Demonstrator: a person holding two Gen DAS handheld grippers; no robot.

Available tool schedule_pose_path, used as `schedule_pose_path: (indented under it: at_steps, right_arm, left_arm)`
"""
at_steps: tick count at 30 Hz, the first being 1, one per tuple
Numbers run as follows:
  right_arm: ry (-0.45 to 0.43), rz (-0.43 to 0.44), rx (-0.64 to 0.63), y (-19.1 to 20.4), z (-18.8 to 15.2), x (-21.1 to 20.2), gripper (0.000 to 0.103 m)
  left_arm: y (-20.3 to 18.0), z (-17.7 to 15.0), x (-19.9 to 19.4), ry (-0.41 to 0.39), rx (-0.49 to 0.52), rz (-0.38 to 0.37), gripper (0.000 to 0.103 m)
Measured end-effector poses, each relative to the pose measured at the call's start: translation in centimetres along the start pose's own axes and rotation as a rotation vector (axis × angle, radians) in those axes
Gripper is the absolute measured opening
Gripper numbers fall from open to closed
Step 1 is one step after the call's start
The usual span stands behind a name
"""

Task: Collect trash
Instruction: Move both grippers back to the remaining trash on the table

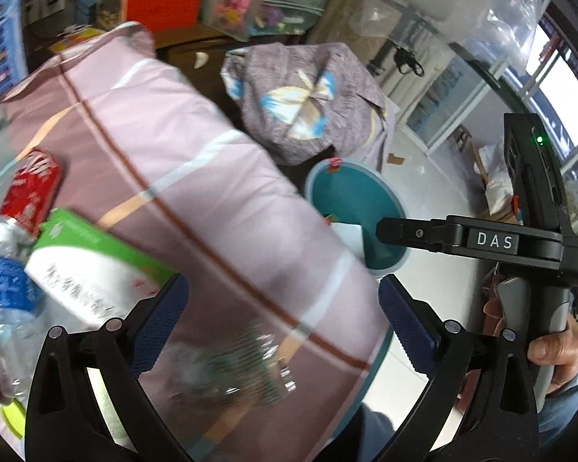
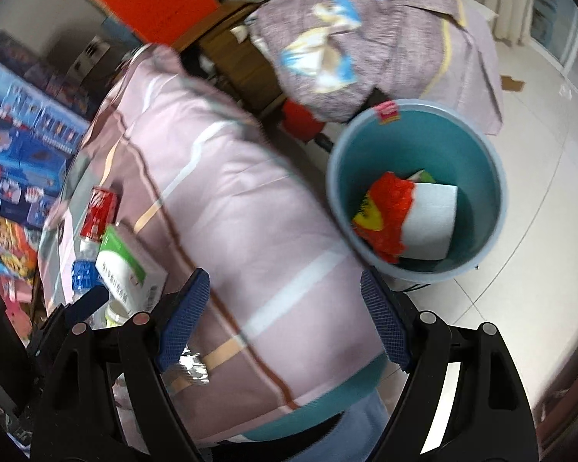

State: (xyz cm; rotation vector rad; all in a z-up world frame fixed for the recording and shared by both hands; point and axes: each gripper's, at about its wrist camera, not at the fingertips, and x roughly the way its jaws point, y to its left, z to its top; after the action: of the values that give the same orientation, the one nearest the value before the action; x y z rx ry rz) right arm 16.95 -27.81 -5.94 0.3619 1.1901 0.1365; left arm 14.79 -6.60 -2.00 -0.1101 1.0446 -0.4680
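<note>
Both jaws stand wide with nothing between them: left gripper (image 1: pixel 283 319), right gripper (image 2: pixel 285 315). Just beyond, on the pink checked cloth (image 1: pixel 181 146), lie a crumpled clear wrapper (image 1: pixel 235 369), a green-and-white carton (image 1: pixel 92 265), a plastic bottle (image 1: pixel 4 296) and a red can (image 1: pixel 31 192). All look light; the carton seems stiffest, best pinched across its narrow sides. Farther off, the teal bin (image 2: pixel 416 188) already holds scraps

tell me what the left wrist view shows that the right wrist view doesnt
Only the left wrist view: the other tongs from the side, marked DAS, with a hand on the handle, and windows at right.

Only the right wrist view: the bin's contents, a red and yellow wrapper against a white box, plus toy boxes at left.

Both: the pink checked cloth, red can, green and white carton, water bottle, teal bin.
</note>
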Motion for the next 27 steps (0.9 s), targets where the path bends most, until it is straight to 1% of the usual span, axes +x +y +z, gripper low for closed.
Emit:
schedule_pose_path:
  at_steps: [4, 11, 17, 19, 21, 23, 27]
  right_arm:
    - [0.024, -0.003, -0.054, 3.7, -0.3, 1.0, 0.077]
    - [0.066, -0.003, -0.165, 10.7, -1.4, 2.9, 0.077]
    - [0.108, 0.008, -0.246, 16.0, -3.1, 4.8, 0.077]
    - [0.125, 0.010, -0.275, 17.7, -3.7, 5.5, 0.077]
    - [0.143, 0.018, -0.298, 19.3, -4.3, 6.2, 0.077]
    - [0.150, 0.025, -0.318, 20.6, -4.6, 6.6, 0.077]
    - [0.170, 0.028, -0.333, 22.2, -5.3, 7.6, 0.077]
  left_arm:
    - [3.3, -1.0, -2.1, -0.018, -0.037, 0.021, 0.099]
    - [10.2, -3.4, -6.5, -0.070, -0.125, 0.088, 0.099]
    - [17.2, -6.7, -10.6, -0.089, -0.177, 0.211, 0.099]
    - [20.2, -8.0, -12.0, -0.090, -0.223, 0.251, 0.099]
    - [22.7, -9.3, -13.1, -0.092, -0.273, 0.273, 0.099]
    - [24.5, -10.4, -14.0, -0.091, -0.320, 0.281, 0.099]
    - [26.2, -11.7, -14.9, -0.081, -0.345, 0.298, 0.099]
